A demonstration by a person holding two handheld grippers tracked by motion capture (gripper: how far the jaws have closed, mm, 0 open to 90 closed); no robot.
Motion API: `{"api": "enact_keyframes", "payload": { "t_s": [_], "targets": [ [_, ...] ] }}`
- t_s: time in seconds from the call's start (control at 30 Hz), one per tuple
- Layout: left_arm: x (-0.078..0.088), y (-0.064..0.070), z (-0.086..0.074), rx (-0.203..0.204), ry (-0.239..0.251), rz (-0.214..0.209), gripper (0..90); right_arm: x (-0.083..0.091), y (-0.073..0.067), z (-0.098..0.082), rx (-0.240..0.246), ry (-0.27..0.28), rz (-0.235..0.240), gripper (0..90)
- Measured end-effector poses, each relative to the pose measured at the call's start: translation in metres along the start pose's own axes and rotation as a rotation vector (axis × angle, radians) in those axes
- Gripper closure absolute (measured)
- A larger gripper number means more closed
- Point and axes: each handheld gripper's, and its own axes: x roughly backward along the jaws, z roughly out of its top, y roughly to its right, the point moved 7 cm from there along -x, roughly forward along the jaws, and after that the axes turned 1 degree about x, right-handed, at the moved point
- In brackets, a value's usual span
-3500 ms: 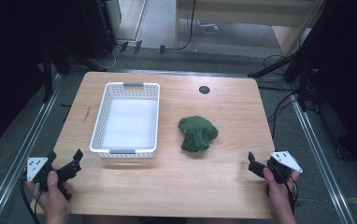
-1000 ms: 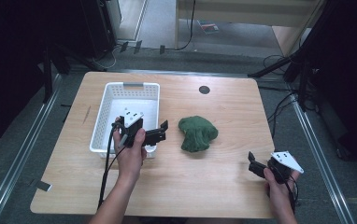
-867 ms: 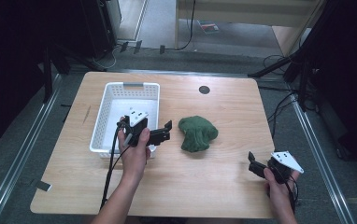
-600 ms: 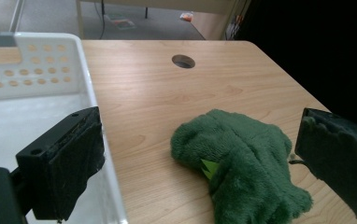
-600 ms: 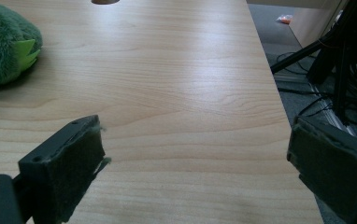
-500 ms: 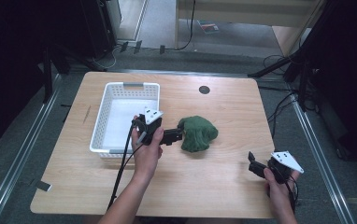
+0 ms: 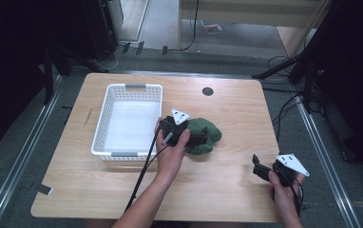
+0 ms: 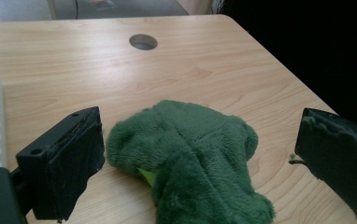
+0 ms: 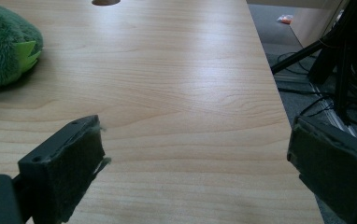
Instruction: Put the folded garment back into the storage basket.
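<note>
The left tongs [image 7: 199,137] have been moved from the table [image 7: 227,190] edge to the green soft toy [image 8: 190,158]. They are held wide apart around it, not yet squeezed. The right tongs [image 7: 260,169] are rested apart.

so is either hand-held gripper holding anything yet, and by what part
Nothing is held. The left hand-held gripper stands open with the green plush toy between its jaws, not clamped. The right hand-held gripper is open over bare table.

Plush toy [image 7: 207,135] right of basket [image 7: 104,118]
</note>
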Motion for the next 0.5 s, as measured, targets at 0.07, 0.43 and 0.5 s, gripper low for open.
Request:
{"api": "enact_keyframes", "payload": {
  "t_s": [0.07,0.43,0.5],
  "targets": [
    [-0.007,0.002,-0.003,-0.005,-0.018,0.007,2.5,0.0,0.0,0.0,-0.001,0.0,0.0,4.1],
    [-0.037,0.007,-0.022,0.015,-0.106,-0.002,1.0,0.0,0.0,0.0,-0.002,0.0,0.002,4.1],
    [-0.04,0.008,-0.025,0.016,-0.119,-0.002,0.2,0.0,0.0,0.0,-0.001,0.001,0.001,4.0]
  ]
}}
